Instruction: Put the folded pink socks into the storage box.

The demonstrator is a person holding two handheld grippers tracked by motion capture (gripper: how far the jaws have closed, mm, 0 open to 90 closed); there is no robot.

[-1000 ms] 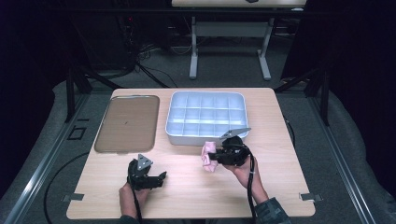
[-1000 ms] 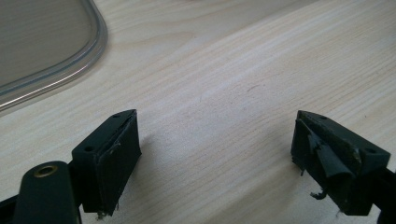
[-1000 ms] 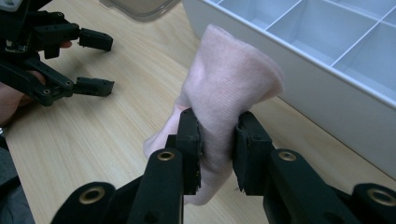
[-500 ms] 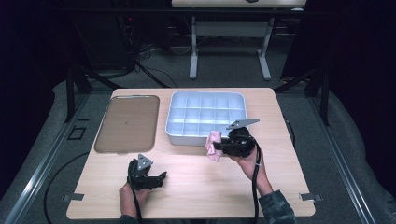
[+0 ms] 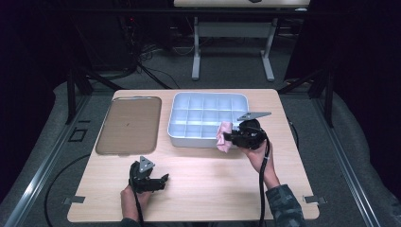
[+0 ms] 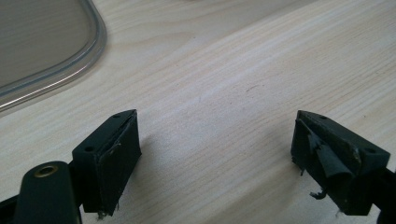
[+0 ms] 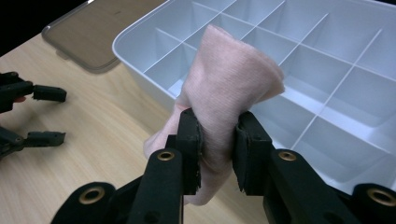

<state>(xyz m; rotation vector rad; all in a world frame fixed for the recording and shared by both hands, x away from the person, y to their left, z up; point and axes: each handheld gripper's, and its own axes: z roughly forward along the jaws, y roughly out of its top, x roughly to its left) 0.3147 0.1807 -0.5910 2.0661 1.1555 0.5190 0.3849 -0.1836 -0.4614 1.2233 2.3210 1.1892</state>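
Note:
A pink cloth (image 7: 229, 88) is bunched between the jaws of my right gripper (image 7: 217, 140), which is shut on it. In the high view that gripper (image 5: 231, 138) holds the pink cloth (image 5: 224, 135) above the near right edge of a pale blue compartment box (image 5: 189, 141). The cloth's upper fold hangs over the box's near cells (image 7: 299, 88). My left gripper (image 5: 162, 180) rests low at the table's front left, its jaws wide apart. Nothing but bare wood lies between its fingers (image 6: 112, 154).
A flat clear lid (image 5: 127, 124) lies left of the box on the wooden table (image 5: 203, 184); its rounded corner (image 6: 88, 42) shows in the left gripper view. Cables trail from both grippers toward the front edge. Table legs and wires stand on the dark floor behind.
My right gripper has carried the pink cloth up and away from me, from the bare table to the box's near right edge. The left gripper has stayed put.

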